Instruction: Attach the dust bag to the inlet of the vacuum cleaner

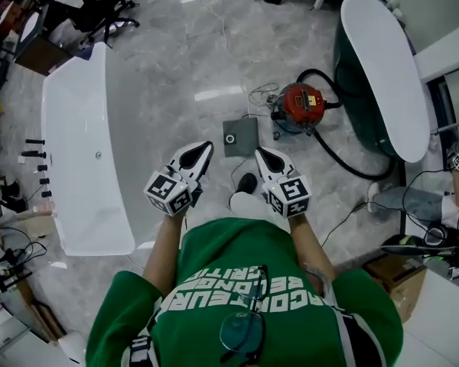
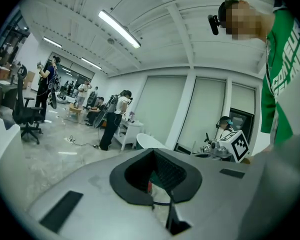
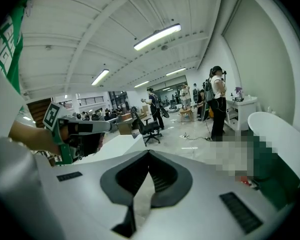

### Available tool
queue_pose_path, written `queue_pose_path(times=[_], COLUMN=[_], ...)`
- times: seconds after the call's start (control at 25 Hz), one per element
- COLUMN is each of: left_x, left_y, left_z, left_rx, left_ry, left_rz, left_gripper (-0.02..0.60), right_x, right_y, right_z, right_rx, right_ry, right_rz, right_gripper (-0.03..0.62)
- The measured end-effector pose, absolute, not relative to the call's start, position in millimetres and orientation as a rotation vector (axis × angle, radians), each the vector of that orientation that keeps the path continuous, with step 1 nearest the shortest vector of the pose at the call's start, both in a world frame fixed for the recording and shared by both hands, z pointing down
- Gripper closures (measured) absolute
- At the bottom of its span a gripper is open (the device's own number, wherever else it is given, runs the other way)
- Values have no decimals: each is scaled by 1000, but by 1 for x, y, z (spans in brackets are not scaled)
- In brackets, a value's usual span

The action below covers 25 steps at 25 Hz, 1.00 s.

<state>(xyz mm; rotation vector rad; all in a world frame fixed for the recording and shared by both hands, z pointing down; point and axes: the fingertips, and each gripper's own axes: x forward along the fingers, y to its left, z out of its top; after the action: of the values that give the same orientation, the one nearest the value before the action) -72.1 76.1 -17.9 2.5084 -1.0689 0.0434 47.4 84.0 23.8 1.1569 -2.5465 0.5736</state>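
**Both grippers clenched and empty; dust bag on floor, unattached**

The left gripper (image 1: 204, 148) was held out in front of the person's body, on the left of the head view. Its own view showed the two jaws closed tip to tip with nothing between them. The right gripper (image 1: 259, 152) was held alongside it, a little apart. Its jaws were likewise pressed together and carried nothing. Neither gripper touched any item on the floor.

The dust bag (image 1: 242, 131), a flat grey square with a round collar (image 1: 230, 138) at its left edge, lay on the grey marbled floor (image 1: 176, 60). It was ahead of the grippers and between their tips as the head view showed them. It lay just beside the vacuum cleaner (image 1: 301, 104), to its left, and was not joined to it.

The vacuum cleaner was a small red drum unit standing upright on the floor. A black hose (image 1: 338, 159) looped from it toward the right. The inlet could not be made out from above.

A long white bathtub (image 1: 76, 174) stood to the left of the work area. A second tub (image 1: 382, 60), dark green outside with a white rim, stood to the right, near the vacuum cleaner.
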Motion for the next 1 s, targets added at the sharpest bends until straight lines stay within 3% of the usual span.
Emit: queue_pose_path(times=[0.44,1.0], left_x=[-49,-78], left_y=[28,-12], left_z=[-1,38], left_rx=[2504,2508], left_ry=[-1072,-999], left_rz=[97,128], left_gripper=[578,578], right_x=[81,44], right_y=[36,1], right_z=[47,84], right_rx=[1139,1150], right_ry=[-2528,-2451], right_rz=[584,638], right_gripper=[586,586])
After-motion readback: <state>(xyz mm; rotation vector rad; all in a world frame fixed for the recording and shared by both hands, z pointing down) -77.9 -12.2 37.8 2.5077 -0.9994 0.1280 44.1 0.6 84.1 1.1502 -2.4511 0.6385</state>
